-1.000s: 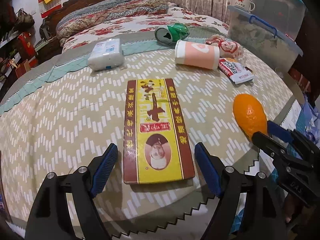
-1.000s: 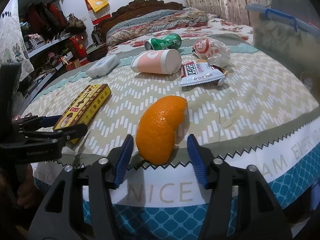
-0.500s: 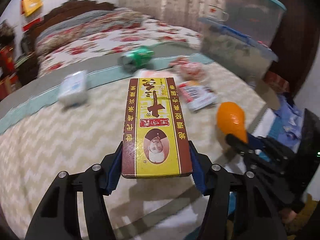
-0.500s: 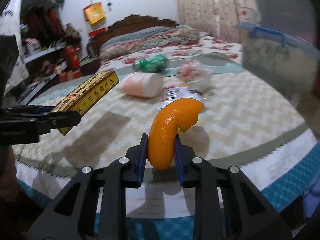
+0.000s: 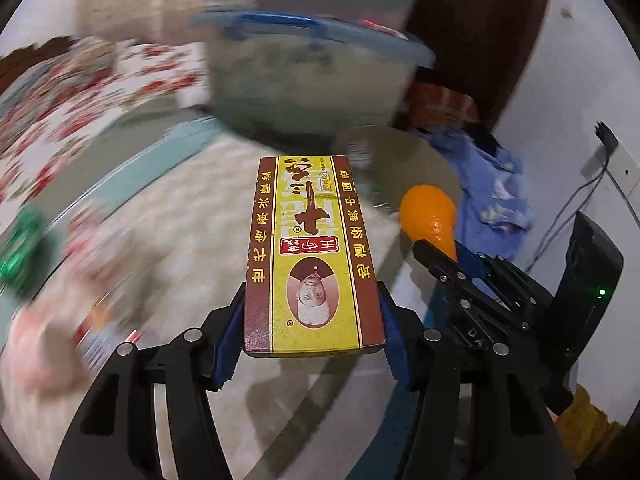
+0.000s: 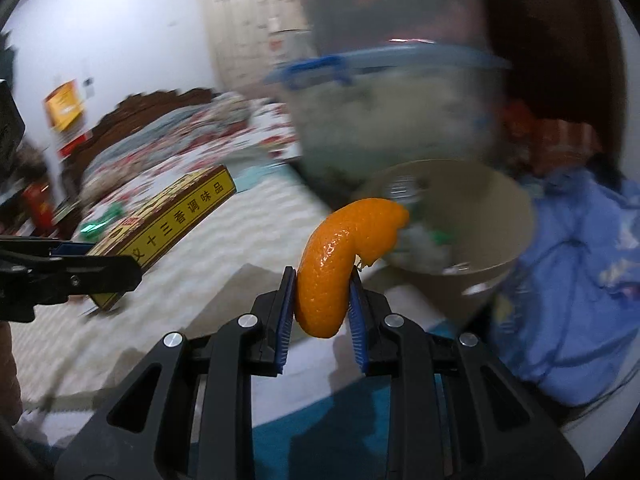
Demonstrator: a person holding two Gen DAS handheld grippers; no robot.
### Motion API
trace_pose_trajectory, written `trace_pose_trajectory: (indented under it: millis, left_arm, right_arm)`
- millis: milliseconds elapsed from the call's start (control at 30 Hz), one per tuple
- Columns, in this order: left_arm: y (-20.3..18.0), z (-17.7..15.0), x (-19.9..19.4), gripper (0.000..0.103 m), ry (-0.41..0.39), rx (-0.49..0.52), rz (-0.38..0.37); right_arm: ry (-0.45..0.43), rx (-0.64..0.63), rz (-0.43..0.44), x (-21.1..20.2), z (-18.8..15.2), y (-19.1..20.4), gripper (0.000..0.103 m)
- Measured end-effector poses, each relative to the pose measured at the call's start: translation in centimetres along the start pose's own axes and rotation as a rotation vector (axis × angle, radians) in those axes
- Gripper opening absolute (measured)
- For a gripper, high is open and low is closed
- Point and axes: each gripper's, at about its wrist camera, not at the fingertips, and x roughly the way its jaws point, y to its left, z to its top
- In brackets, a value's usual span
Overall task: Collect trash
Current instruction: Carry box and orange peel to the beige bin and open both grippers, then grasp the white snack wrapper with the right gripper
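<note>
My left gripper [image 5: 312, 320] is shut on a flat yellow and brown spice box [image 5: 310, 256] and holds it level above the bed cover. The box also shows in the right wrist view [image 6: 168, 224], at the left. My right gripper [image 6: 322, 308] is shut on a curved piece of orange peel [image 6: 340, 264], seen in the left wrist view [image 5: 430, 216] too. A beige trash bin [image 6: 500, 216] with some litter inside stands just beyond the peel; its rim shows in the left wrist view [image 5: 400, 152].
A clear storage tub with a blue lid [image 5: 312, 80] stands behind the bin. Blue cloth [image 6: 580, 280] lies to the bin's right. A green can [image 5: 20, 240] and blurred wrappers [image 5: 92, 248] lie on the patterned bed cover [image 5: 180, 216] at the left.
Both grippers closed, the left on the box and the right on the peel, lifted them off the bed and swung right toward the beige bin.
</note>
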Motion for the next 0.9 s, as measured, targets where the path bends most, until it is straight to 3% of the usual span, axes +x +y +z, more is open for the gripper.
trace_pose_trajectory:
  millis: [167, 233, 267, 300, 367, 433, 600, 767, 900]
  left_arm:
    - [-4.0, 5.4, 5.9, 0.057, 0.048, 0.072, -0.054]
    - [-5.5, 7.3, 8.4, 0.063, 0.047, 0.104, -0.039]
    - [-6.1, 8.4, 9.6, 0.075, 0.041, 0.121, -0.013]
    - [-6.4, 9.1, 10.1, 0.075, 0.030, 0.129, 0.009]
    - [-6.5, 10.4, 10.8, 0.074, 0.015, 0.118, 0.038]
    - [-5.6, 10.6, 10.0, 0.074, 0.005, 0.070, 0.007]
    - [-2.3, 7.0, 4.8, 0.075, -0.041, 0.015, -0.014]
    - [2.6, -1.4, -1.7, 0.075, -0.050, -0.047, -0.075]
    - [5.8, -9.0, -5.4, 0.075, -0.055, -0.093, -0.046]
  right_arm:
    - [-0.002, 0.083, -0.083, 2.4, 2.2, -6.1, 0.031]
    - [-0.001, 0.090, -0.131, 3.6, 3.1, -7.7, 0.043]
    - [0.004, 0.092, -0.153, 4.0, 3.4, -8.1, 0.066]
    - [-0.010, 0.103, -0.180, 3.8, 3.5, -8.6, 0.071]
    - [-0.060, 0.135, -0.201, 2.8, 3.6, -9.6, 0.071]
    - [-0.082, 0.151, -0.213, 2.1, 3.5, -9.7, 0.071]
    - [-0.111, 0.206, -0.149, -0.6, 1.3, -8.3, 0.071]
    - [-0.068, 0.208, -0.016, -1.1, -0.6, -3.9, 0.071]
    - [-0.024, 0.133, 0.069, -0.6, -1.6, 1.1, 0.071]
